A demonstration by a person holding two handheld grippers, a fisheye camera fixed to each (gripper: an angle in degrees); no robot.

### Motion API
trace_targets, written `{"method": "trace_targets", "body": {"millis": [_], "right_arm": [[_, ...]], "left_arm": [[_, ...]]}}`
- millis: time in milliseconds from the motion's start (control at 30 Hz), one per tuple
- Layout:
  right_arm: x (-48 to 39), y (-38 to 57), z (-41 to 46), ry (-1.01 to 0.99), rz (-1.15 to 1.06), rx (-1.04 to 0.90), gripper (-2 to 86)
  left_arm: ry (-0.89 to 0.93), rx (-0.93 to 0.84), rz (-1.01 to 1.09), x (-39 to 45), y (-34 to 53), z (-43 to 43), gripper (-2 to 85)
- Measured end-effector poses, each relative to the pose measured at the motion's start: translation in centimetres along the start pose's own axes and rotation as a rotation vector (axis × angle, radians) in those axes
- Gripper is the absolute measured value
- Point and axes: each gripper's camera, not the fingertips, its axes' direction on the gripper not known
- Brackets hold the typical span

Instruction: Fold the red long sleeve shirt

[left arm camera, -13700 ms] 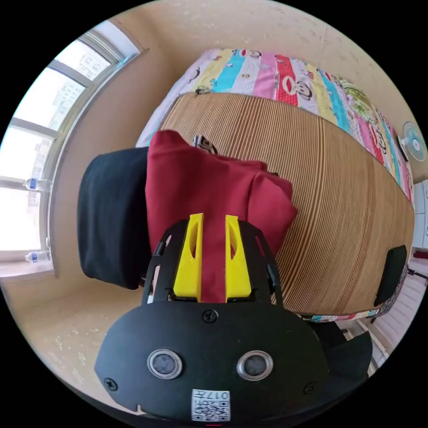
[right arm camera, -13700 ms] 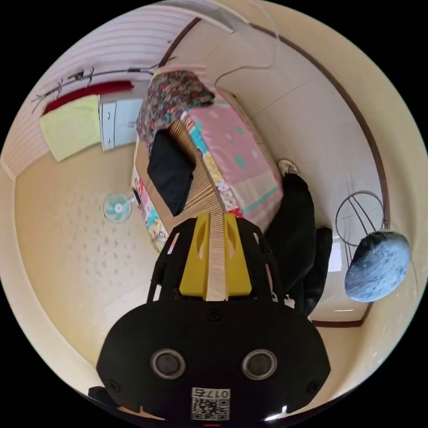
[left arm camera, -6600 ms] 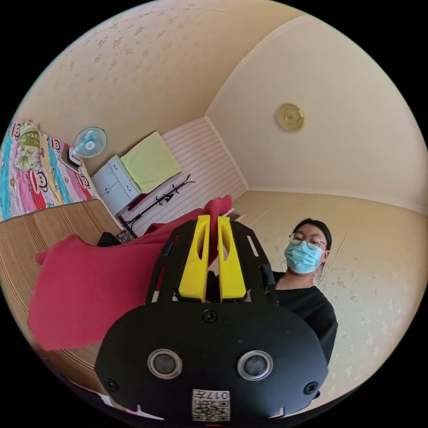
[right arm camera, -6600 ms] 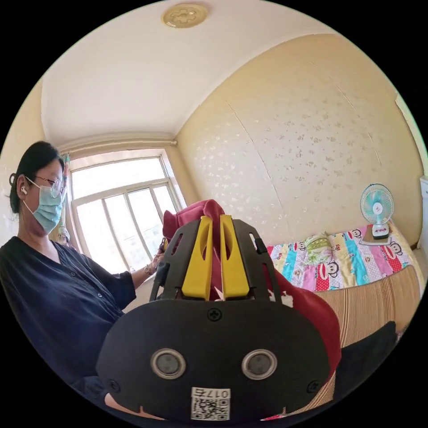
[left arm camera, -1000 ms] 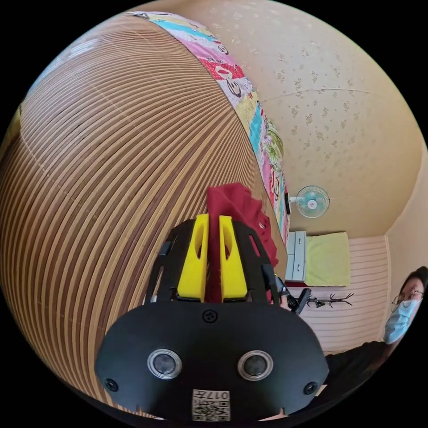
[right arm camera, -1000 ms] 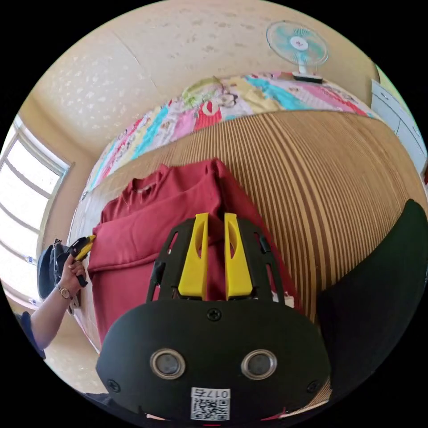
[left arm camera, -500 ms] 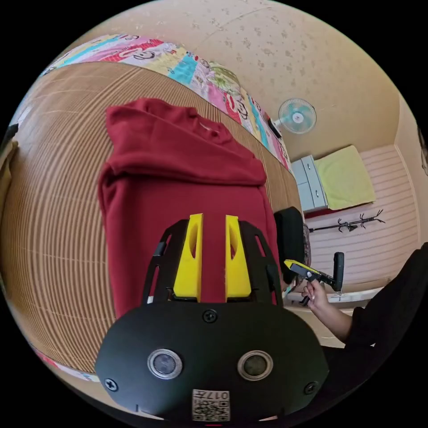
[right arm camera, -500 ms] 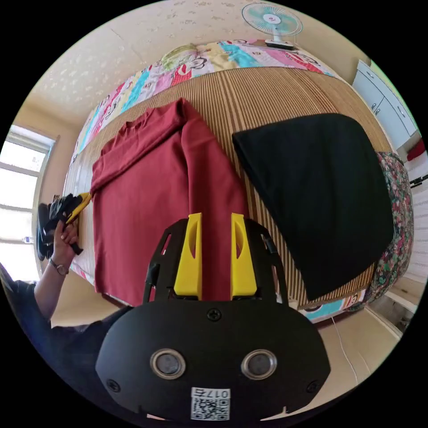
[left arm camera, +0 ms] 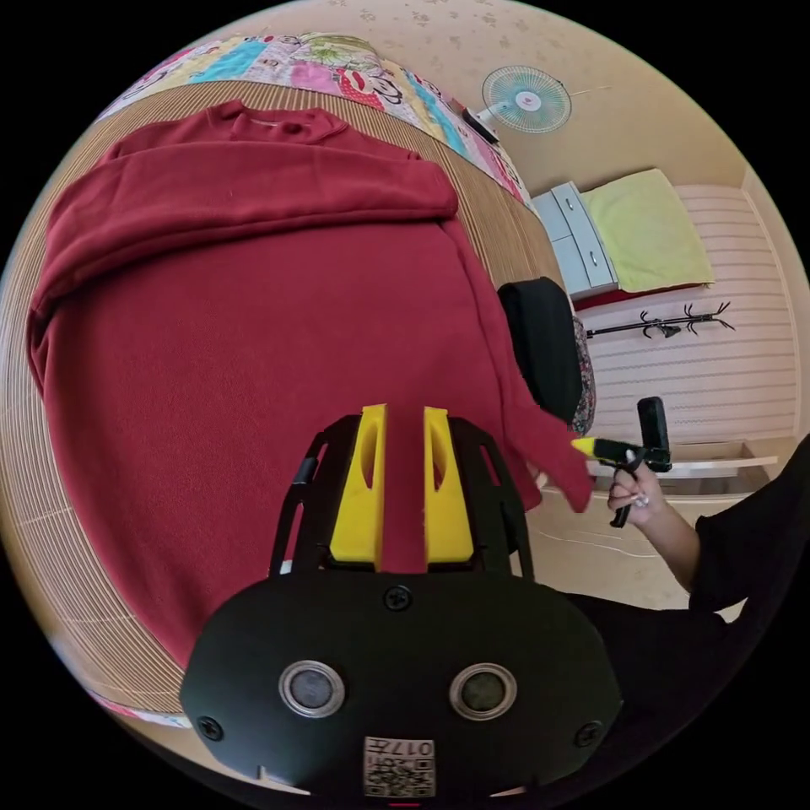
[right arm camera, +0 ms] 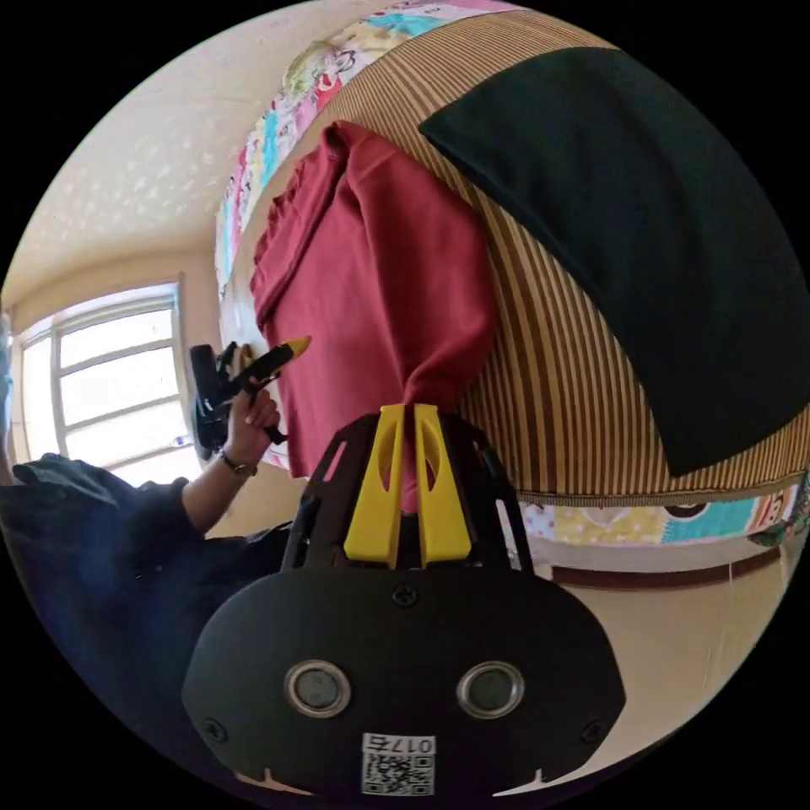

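Two claws work the red long sleeve shirt (left arm camera: pixel 253 354), which lies spread on the striped mat (right arm camera: pixel 548 371) covering the bed, collar toward the far edge, hem at the near edge. One sleeve is folded across the chest just below the collar. Right claw (right arm camera: pixel 399 460) has its jaws nearly closed with a bunched hem corner pinched between them; the fabric runs taut up from the jaws to the shirt body. The left gripper view shows that same claw (left arm camera: pixel 595 447) in the person's hand (left arm camera: pixel 633 494) off the near edge of the bed, red corner trailing to its tip. Left claw (left arm camera: pixel 401 485) hovers over the lower part of the shirt, jaws slightly apart with red cloth visible in the gap; cannot tell if it is pinching or just above the fabric. The right gripper view shows it (right arm camera: pixel 274 359) at the shirt's opposite side edge, tip against or just beside the cloth. Black garment (right arm camera: pixel 641 228) lies on the mat beside the shirt, apart from it.

Risks, as judgement: the right corner is held by a thin bunch, so a hard pull could slip it out. Pulling one side only could drag the shirt off the near edge or undo the folded sleeve. An uneven lift would skew the hem fold.
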Motion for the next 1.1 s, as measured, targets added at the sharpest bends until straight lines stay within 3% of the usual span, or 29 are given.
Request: {"method": "trace_targets", "body": {"millis": [100,200,300,333,400,567,733,1000,1100], "right_arm": [[2.3,-0.7,-8.8,-0.295,-0.073,0.225,2.6],[8.3,-1.5,-16.8,-0.403,-0.072,0.455,2.2],[17.7,-0.3,-22.0,-0.356,0.261,0.751,2.3],[21.1,1.6,-22.6,-0.439,0.457,0.907,3.0],[23.5,3.7,-22.0,-0.603,0.569,1.07,4.2],[21.3,3.2,-20.7,-0.363,0.52,0.849,10.7],[20.2,2.1,-18.3,-0.344,0.536,0.824,12.6],[19.4,-2.1,-17.6,-0.492,0.549,0.886,4.3],[16.0,-4.9,-19.7,-0.629,0.407,0.905,3.7]], "left_arm": [[0.007,0.01,-0.02,-0.8,-0.6,-0.2,7.2],[0.016,0.017,-0.036,-1.2,-1.1,0.1,7.1],[0.027,0.011,-0.046,-1.5,-1.3,0.8,7.2],[0.029,0.002,-0.046,-1.5,-1.4,1.1,7.2],[0.034,-0.007,-0.041,-1.4,-1.5,1.5,7.1],[0.049,-0.032,-0.043,-1.4,-1.7,2.4,7.2],[0.014,-0.021,-0.02,-1.4,-2.0,1.8,7.1],[-0.02,-0.001,-0.067,-3.2,-1.9,1.1,7.4],[-0.034,0.022,-0.062,-3.7,-1.3,0.2,7.9]]}}
